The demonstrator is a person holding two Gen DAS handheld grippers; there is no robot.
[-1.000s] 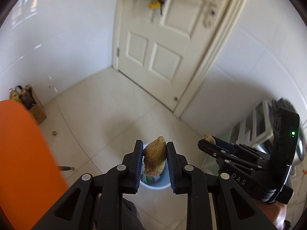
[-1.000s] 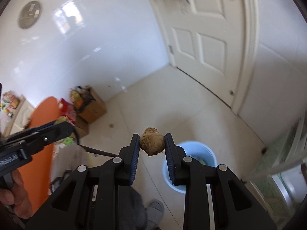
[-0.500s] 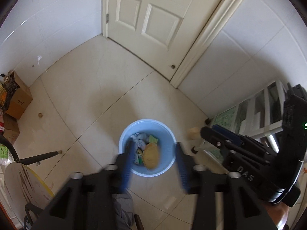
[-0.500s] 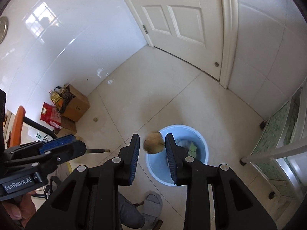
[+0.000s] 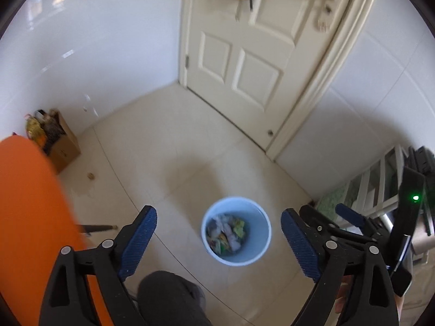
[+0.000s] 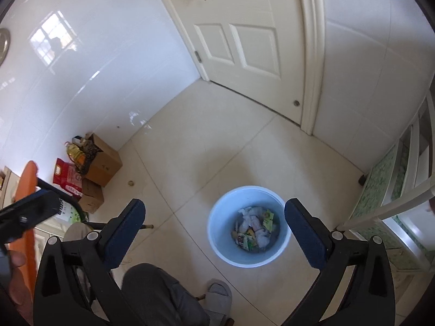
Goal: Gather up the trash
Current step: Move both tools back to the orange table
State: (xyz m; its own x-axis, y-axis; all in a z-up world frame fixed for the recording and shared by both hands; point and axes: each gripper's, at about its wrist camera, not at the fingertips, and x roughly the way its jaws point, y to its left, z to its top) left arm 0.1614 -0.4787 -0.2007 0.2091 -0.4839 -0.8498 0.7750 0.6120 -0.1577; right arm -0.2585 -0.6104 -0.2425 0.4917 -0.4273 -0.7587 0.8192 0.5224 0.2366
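Both tools hang above the pale blue round plastic bin (image 5: 236, 231), which stands on the cream tiled floor (image 5: 168, 135) near the white panelled door (image 5: 252, 62). The black left gripper with blue pads (image 5: 218, 240) has its jaws spread wide and nothing between them; the matching black right gripper (image 6: 214, 233) is just as wide and just as bare.

The trash (image 6: 254, 228) lies at the bottom of the bin: crumpled white paper and green and yellow wrappers, though the single pieces are hard to tell apart, more so in the blurred left view. A brownish lump may sit among them, but I cannot be sure.

Only the right camera shows the grey slipper (image 6: 218, 297) by the bin, the red bag (image 6: 68, 178) beside the brown cardboard box (image 6: 104, 164), and a bit of the person's left hand (image 6: 16, 279), cut off at the edge. The left camera has a large orange surface (image 5: 30, 222) filling its side, too close to identify, and the right tool's body with a green light (image 5: 415, 197). A small brown scrap (image 5: 91, 175) lies on the floor, well apart from the bin.
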